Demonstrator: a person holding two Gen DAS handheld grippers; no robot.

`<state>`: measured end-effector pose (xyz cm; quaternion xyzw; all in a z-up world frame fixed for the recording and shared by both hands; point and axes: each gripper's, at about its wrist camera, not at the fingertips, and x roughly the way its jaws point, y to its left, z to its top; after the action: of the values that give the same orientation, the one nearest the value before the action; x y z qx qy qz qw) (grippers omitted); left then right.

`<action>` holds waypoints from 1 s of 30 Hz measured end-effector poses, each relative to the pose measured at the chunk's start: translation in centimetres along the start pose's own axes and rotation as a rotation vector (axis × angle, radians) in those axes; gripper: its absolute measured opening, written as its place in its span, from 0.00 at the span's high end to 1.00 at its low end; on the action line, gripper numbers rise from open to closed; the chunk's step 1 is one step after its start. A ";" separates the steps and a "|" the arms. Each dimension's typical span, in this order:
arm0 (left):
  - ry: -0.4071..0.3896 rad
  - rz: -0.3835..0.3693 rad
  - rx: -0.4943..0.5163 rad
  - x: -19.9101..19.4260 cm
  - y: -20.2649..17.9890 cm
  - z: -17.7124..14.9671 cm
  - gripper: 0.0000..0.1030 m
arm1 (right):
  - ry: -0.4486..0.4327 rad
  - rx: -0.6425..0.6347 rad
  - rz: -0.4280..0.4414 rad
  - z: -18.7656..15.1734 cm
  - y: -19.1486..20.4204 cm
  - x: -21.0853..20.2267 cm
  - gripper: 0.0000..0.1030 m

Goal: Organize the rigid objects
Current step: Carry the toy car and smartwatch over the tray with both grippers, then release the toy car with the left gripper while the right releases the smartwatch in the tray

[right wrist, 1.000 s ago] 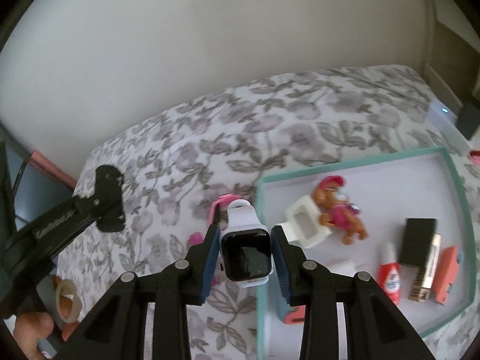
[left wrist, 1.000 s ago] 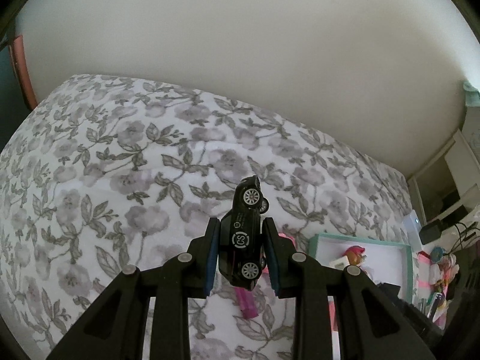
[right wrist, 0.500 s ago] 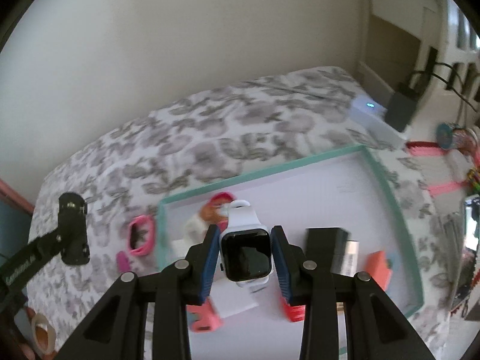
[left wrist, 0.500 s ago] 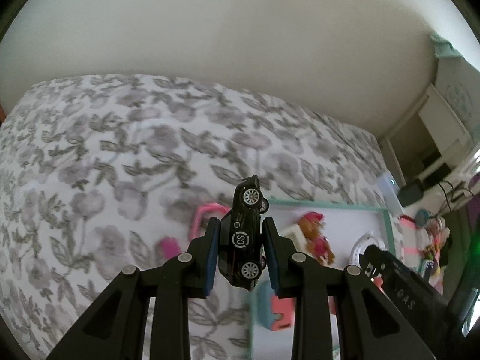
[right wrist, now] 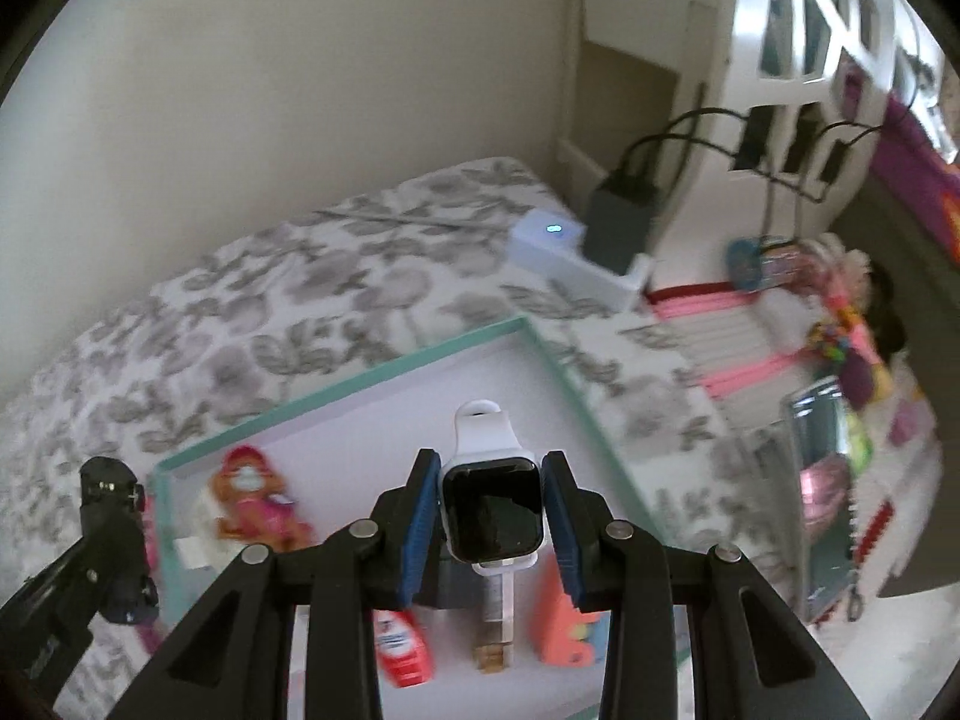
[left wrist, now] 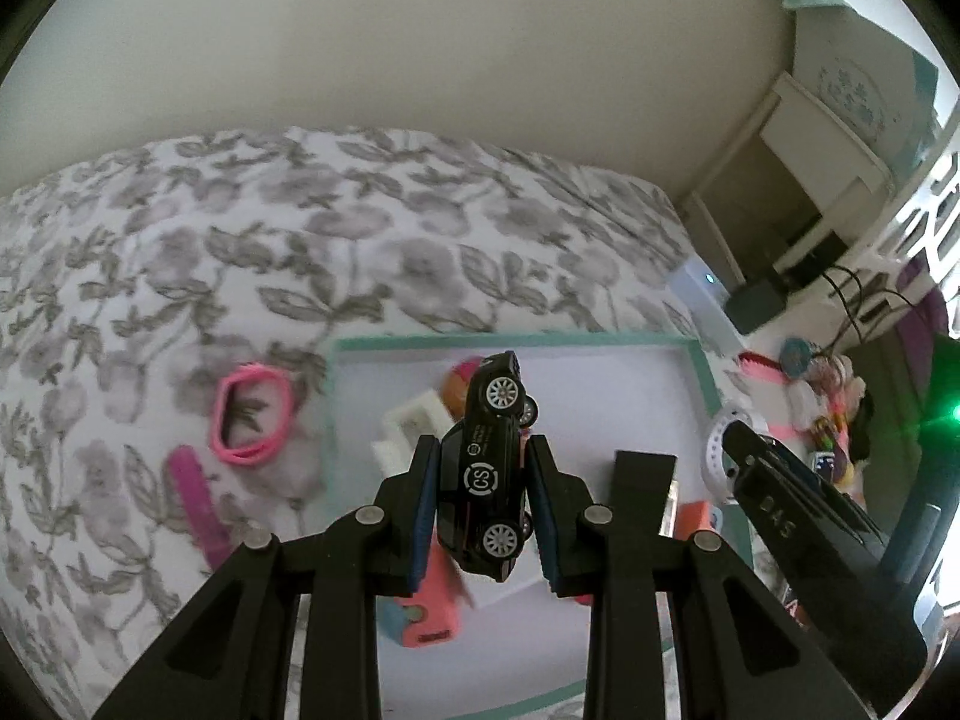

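Note:
My left gripper (left wrist: 480,510) is shut on a black toy car (left wrist: 489,468), held nose-up above the teal-rimmed white tray (left wrist: 630,341). My right gripper (right wrist: 492,519) is shut on a white smartwatch (right wrist: 492,507) with a dark screen, also over the tray (right wrist: 384,367). The right gripper's black arm (left wrist: 804,534) shows at the right of the left wrist view, with the watch strap (left wrist: 717,450) beside it. The left gripper's tip (right wrist: 111,534) appears at the left edge of the right wrist view.
In the tray lie an orange and pink figure (right wrist: 249,507), a white block (left wrist: 414,420), a black box (left wrist: 645,492), a red tube (right wrist: 402,645) and coral pieces (right wrist: 561,624). A pink band (left wrist: 252,417) and pink stick (left wrist: 195,504) lie on the floral bedspread. A cluttered white desk (right wrist: 750,300) stands right.
Both grippers have swept rightward across the bed and now hang over the tray. Each keeps its grip, the car in the left and the watch in the right.

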<state>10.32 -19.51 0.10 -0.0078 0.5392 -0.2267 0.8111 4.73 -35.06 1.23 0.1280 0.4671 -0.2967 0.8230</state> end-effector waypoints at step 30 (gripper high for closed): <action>0.105 0.027 0.136 4.0 -4.3 -1.8 0.68 | 0.071 -0.017 -0.131 -1.0 -1.3 3.0 0.63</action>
<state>8.42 -24.47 -2.99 0.0665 0.5646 -0.2516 0.7833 4.45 -36.72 -1.73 0.1006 0.5059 -0.3413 0.7858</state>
